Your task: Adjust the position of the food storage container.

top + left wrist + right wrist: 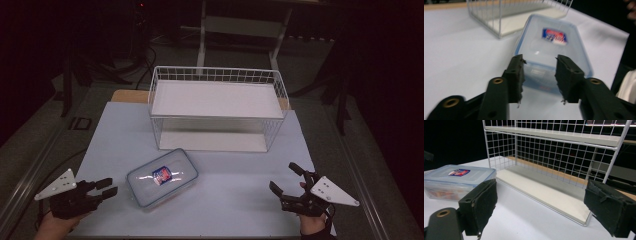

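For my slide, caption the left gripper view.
Open left tool approaches a clear lidded plastic box beside a white wire shelf.

Dim room, dark surroundings; left gripper view blurred, tabletop bright

Table [240,200] with container [161,177], rack [217,107]

You have one table [240,210], white top. One wire rack [216,107], white, with two shelves: one upper, one lower. One plastic box [161,178], clear, one lid on it, one label on lid. Two grippers in your hands: one left gripper [109,188], one right gripper [283,178]. Each with two black jaws, one grey three-cornered plate on top.
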A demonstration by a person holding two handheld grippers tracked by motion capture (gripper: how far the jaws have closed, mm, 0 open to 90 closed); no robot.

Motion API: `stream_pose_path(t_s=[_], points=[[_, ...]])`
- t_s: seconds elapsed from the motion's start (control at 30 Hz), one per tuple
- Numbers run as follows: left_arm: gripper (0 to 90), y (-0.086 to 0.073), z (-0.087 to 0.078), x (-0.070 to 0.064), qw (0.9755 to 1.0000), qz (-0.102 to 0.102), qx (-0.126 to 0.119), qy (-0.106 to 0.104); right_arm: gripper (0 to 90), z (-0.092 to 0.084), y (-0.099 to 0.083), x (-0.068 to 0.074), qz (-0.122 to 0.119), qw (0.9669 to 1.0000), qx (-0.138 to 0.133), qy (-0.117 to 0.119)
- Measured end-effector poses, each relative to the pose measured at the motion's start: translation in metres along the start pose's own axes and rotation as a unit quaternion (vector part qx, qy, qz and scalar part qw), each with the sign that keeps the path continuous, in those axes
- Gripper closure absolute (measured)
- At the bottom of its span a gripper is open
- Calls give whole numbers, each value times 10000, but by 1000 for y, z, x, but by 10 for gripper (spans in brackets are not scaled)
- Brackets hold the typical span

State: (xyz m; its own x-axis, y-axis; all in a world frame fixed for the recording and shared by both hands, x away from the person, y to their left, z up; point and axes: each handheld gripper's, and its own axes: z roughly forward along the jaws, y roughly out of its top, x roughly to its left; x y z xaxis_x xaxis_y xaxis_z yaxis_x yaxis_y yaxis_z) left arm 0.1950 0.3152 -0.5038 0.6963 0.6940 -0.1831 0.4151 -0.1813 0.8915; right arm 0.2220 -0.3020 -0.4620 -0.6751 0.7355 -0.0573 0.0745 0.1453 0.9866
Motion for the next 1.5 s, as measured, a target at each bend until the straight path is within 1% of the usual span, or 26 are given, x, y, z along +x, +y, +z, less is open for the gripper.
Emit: stream_pose_path(t_s=[0.03, 0.07, 0.1, 0.13, 0.17, 0.2, 0.23, 0.27, 0.33, 0.37, 0.4, 0.43, 0.6, 0.67, 0.77, 0.83, 0.9, 1.0, 1.13, 1.23, 1.27, 1.33, 1.4, 1.43, 1.47, 1.5], points=[[629, -2, 3, 1, 9998, 20, 192, 81, 113, 0, 0, 0, -10, 10000, 9, 4], [669, -2, 3, 1, 9998, 20, 192, 81, 113, 0, 0, 0, -14, 10000, 3, 5], [720, -3, 7, 2, 9988, 8, 419, 235, 113, 0, 0, 0, -9, 10000, 10, 8], [771, -3, 10, 3, 9977, 13, 597, 309, 113, 0, 0, 1, 6, 10000, 1, 8], [793, -4, 13, 3, 9965, 34, 754, 366, 113, 0, 0, 1, 16, 10000, -7, 6], [836, -4, 13, 3, 9965, 34, 754, 366, 113, 0, 0, 1, 9, 10000, -11, 8], [859, -3, 17, 2, 9959, 29, 854, 303, 113, 0, 0, 1, 9, 10000, -14, 7], [862, -3, 17, 2, 9959, 29, 854, 303, 113, 0, 0, 1, 6, 10000, -22, -5], [886, -2, 27, 2, 9931, -8, 1125, 327, 113, 0, 1, 1, 6, 10000, -43, -22], [893, -2, 27, 2, 9931, -8, 1125, 327, 113, 0, 1, 1, 6, 10000, -43, -22], [893, -2, 30, 2, 9916, -15, 1254, 310, 113, -1, 1, 1, 6, 10000, -47, -27], [894, -3, 36, 2, 9900, 46, 1380, 284, 113, -1, 1, 1, 18, 10000, -45, -27], [894, 0, 47, 1, 9884, 27, 1501, 209, 114, -1, 1, 1, 38, 10000, -52, -29], [894, 1, 51, 2, 9869, 42, 1585, 282, 113, -1, 0, 1, 28, 10000, -29, -16], [894, 1, 54, 4, 9867, -6, 1602, 259, 113, 0, 0, 1, 38, 10000, -12, -3], [894, 2, 55, 8, 9873, -76, 1569, 253, 114, 0, 0, 0, 55, 10000, -19, -3], [894, 4, 57, 10, 9874, -94, 1547, 303, 114, 0, 0, 0, 71, 10000, -8, -2], [894, 7, 62, 14, 9877, -123, 1530, 294, 114, 0, 0, 0, 63, 10000, -4, 9], [894, 14, 70, 17, 9859, -116, 1631, 368, 114, 1, -1, 1, 50, 10000, 5, 13], [894, 16, 74, 19, 9853, -101, 1655, 416, 114, 1, -1, 1, 42, 10000, 7, 23], [894, 15, 72, 21, 9849, -98, 1671, 441, 114, 1, -1, 1, 39, 10000, 11, 22], [894, 14, 64, 20, 9858, -187, 1615, 432, 114, 1, 0, 1, 41, 10000, 13, 26], [893, 14, 64, 20, 9858, -187, 1615, 432, 114, 0, -1, 1, 45, 10000, 13, 29], [894, 12, 54, 11, 9869, -225, 1552, 371, 114, 1, -1, 1, 31, 10000, 12, 34], [894, 12, 54, 11, 9869, -225, 1552, 371, 114, 1, -1, 1, 43, 10000, 23, 40], [894, 12, 54, 5, 9874, -164, 1547, 288, 115, 1, -1, 1, 50, 10000, 29, 48]])
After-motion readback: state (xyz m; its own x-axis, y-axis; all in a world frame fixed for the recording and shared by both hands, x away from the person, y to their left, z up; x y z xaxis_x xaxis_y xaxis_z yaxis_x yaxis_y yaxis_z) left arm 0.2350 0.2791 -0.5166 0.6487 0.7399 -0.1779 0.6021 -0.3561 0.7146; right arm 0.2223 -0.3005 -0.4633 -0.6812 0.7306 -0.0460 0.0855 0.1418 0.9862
